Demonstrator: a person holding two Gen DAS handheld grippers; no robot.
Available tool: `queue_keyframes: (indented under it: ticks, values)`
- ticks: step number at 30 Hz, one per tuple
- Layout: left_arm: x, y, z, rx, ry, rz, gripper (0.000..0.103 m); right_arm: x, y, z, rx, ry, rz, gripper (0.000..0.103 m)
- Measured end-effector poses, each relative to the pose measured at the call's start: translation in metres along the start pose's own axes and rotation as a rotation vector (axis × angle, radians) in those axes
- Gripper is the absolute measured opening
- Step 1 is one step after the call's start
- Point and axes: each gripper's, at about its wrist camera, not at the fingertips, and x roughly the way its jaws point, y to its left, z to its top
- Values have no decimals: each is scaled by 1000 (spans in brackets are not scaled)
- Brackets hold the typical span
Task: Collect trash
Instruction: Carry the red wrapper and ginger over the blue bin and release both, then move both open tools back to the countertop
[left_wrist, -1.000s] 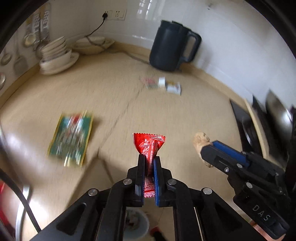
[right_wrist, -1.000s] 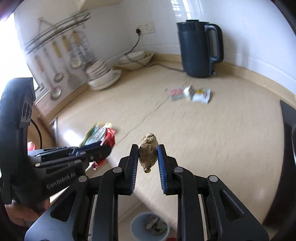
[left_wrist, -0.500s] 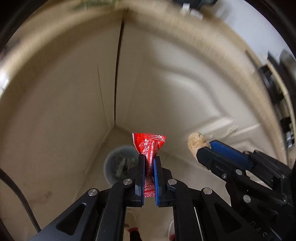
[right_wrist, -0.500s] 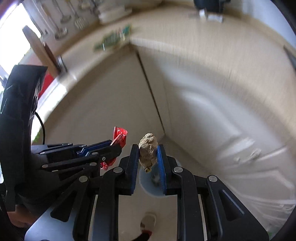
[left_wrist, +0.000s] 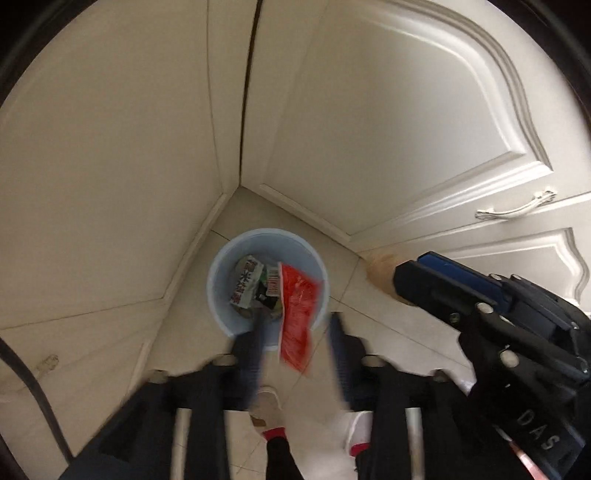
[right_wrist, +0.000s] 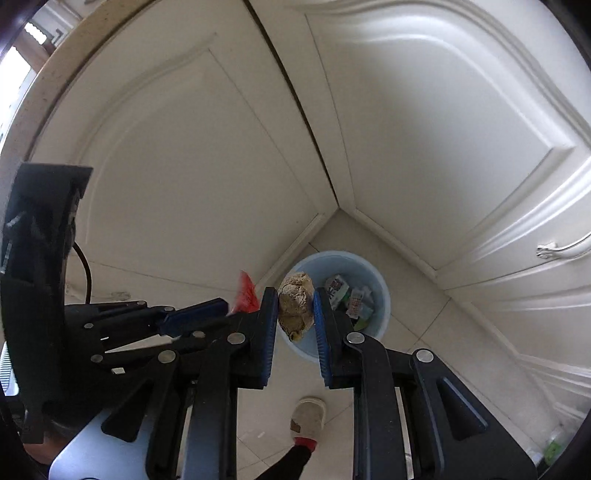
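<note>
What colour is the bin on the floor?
Pale blue. The bin shows best in the left wrist view, with wrappers inside.

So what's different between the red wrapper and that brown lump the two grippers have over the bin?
The red wrapper is flat, shiny and bright; the brown lump is knobbly, dull and thick. The wrapper hangs loose between the jaws of the left gripper, which are opening and not pressing it; the lump is clamped in the right gripper. Both are over the blue bin on the floor.
</note>
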Motion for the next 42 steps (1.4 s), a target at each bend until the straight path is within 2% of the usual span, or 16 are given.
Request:
queue_keyframes:
  ticks: [7, 9, 13, 16, 18, 19, 21, 23, 26, 29, 32, 36, 37, 42]
  values:
    - [-29, 8, 11, -20, -32, 3, 43, -16, 3, 4, 4, -20, -18, 25]
    - [-49, 4, 9, -10, -60, 5, 43, -31, 7, 4, -4, -39, -36, 33]
    - [-99, -9, 1, 20, -124, -1, 43, -71, 27, 9, -30, -95, -74, 37]
    - [-155, -24, -8, 36, -197, -10, 44, -120, 41, 13, -43, -160, -97, 41]
    - [-200, -36, -16, 59, -254, -22, 47, -160, 53, 17, -53, -218, -125, 48]
    - [-227, -43, -15, 69, -297, -18, 52, -179, 57, 18, -57, -247, -132, 51]
    - [-269, -52, -12, 83, -374, -10, 58, -223, 64, 25, -54, -326, -151, 66]
    - [-309, -58, -8, 85, -460, 1, 67, -266, 69, 33, -50, -410, -164, 76]
    - [-362, -65, 2, 70, -575, 6, 75, -318, 73, 52, -54, -526, -203, 93]
    - [-409, -71, 8, 55, -651, 27, 78, -352, 81, 71, -61, -607, -210, 93]
    - [-423, -79, 22, 54, -691, 44, 87, -360, 85, 93, -70, -653, -214, 95]
    - [-410, -104, 76, 66, -692, 83, 87, -356, 66, 137, -65, -672, -213, 95]
    - [-405, -107, 92, 63, -685, 97, 87, -354, 59, 145, -59, -673, -215, 95]
    - [-357, -120, 194, 65, -628, 121, 87, -321, 6, 227, -32, -628, -201, 95]
